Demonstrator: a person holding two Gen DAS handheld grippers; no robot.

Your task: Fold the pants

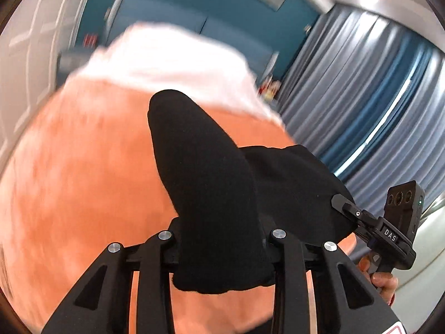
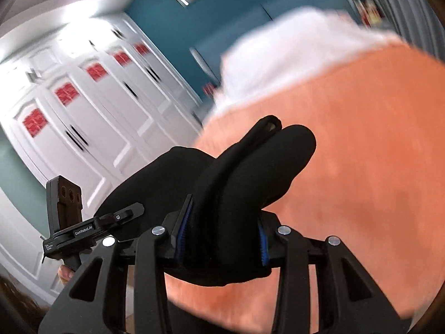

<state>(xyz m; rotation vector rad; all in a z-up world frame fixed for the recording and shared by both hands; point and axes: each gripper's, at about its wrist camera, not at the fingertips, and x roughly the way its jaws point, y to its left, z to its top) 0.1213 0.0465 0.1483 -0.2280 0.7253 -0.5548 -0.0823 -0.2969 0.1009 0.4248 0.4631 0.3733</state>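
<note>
The black pants [image 1: 211, 194] hang bunched between the two hand-held grippers, lifted above an orange bedspread [image 1: 83, 181]. In the left wrist view a thick roll of the dark cloth rises straight ahead of the left hand-held gripper [image 1: 222, 250], whose jaws are clamped on the fabric, the cloth filling the whole gap between them and sagging a little below. A second fold of the pants runs off to the right of that gripper and reaches the right hand-held gripper [image 1: 345, 204], whose tips are closed on the edge of the cloth there.

In the right wrist view the pants [image 2: 250, 167] again fill the gap of the right hand-held gripper [image 2: 219, 239]; its blue-lined pads [image 2: 182, 231] press on either side of the bundle, which stands up ahead in two rounded folds. To the left of it, the left hand-held gripper [image 2: 130, 211] meets the cloth, though whether its tips pinch it I cannot tell from this side.

Beyond the orange bedspread [image 2: 361, 153] lies a white sheet [image 2: 292, 50], blurred. Farther off ahead are a teal wall [image 1: 194, 8], grey-blue curtains [image 1: 361, 97] to the right of the left hand-held gripper, and white wardrobe doors [image 2: 83, 105] with red panels to the left of the right one.
</note>
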